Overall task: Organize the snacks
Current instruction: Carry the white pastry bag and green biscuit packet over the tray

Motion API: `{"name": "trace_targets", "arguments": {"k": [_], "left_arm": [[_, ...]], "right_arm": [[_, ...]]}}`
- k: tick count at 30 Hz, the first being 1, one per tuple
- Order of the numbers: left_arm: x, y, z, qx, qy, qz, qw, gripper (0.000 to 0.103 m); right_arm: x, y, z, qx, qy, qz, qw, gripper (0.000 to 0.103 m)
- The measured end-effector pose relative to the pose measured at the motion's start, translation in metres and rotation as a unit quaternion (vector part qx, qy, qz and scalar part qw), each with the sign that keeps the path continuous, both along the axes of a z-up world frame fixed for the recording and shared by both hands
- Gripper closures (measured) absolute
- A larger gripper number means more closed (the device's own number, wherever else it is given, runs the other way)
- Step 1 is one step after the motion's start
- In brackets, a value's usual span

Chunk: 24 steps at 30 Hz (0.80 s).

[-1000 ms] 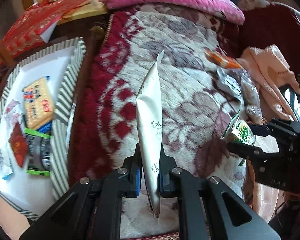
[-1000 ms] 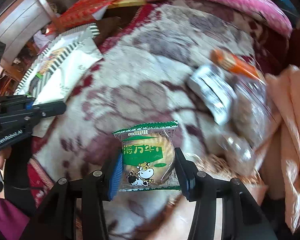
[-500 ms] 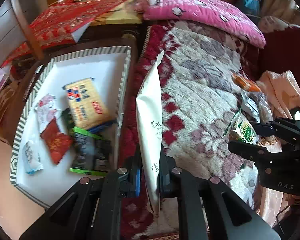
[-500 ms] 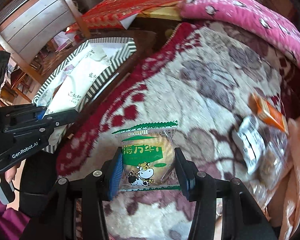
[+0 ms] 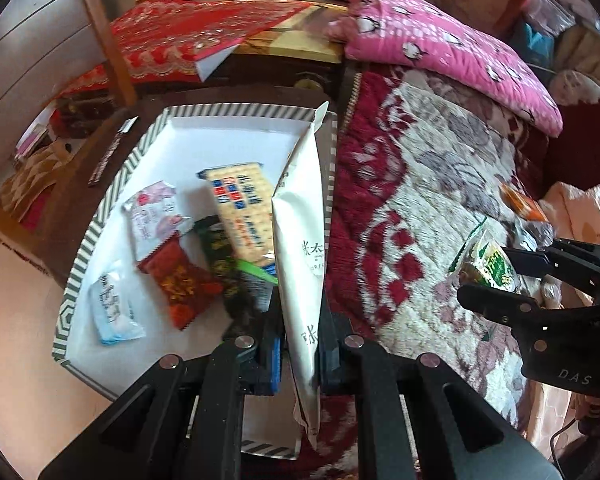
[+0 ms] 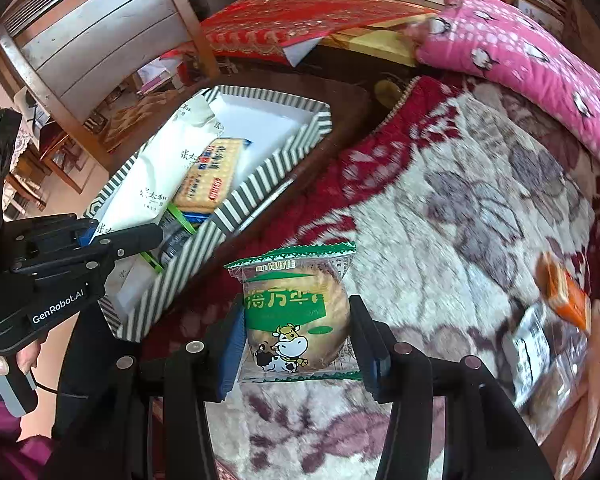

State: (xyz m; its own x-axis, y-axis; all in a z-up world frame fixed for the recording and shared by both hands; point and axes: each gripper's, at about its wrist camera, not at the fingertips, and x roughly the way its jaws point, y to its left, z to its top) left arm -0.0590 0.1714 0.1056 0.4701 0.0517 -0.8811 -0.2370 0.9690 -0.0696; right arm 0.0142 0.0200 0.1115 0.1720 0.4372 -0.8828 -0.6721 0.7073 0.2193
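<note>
My left gripper (image 5: 298,354) is shut on a tall white snack pouch (image 5: 302,240), held upright over the right wall of a striped box (image 5: 100,216). The pouch also shows in the right wrist view (image 6: 156,184), above the box (image 6: 228,208). The box holds a yellow cracker pack (image 5: 240,208), a red packet (image 5: 180,280), a dark green-banded packet (image 5: 224,256) and small white packets. My right gripper (image 6: 296,344) is shut on a green cow-print pastry packet (image 6: 296,312), held above the floral blanket. It shows at the right of the left wrist view (image 5: 488,264).
A red and cream floral blanket (image 6: 460,208) covers the bed. An orange packet (image 6: 568,300) and clear wrapped snacks (image 6: 540,352) lie at its right. A pink pillow (image 6: 520,52) lies behind. A red-clothed table (image 5: 204,32) and a wooden chair (image 6: 100,32) stand beyond the box.
Both grippers have swung left toward the striped box with their packets. The white pouch now stands over the box's right wall; the box fills more of both views.
</note>
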Motion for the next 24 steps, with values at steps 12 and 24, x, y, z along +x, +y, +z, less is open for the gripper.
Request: {"name": "trace_targets", "arguments": {"k": [12,24], "left_arm": [[-0.005,0.043,-0.002,-0.005,0.002,0.051,0.9987,0.091],[-0.012,0.076,-0.011,-0.012,0.011,0.091,0.9957,0.091]], "right_arm": [[0.002,0.046,0.002,-0.001,-0.001,0.042,0.999,0.05],[0.003,0.091,-0.004,-0.006,0.005,0.079,0.997,0.05]]}}
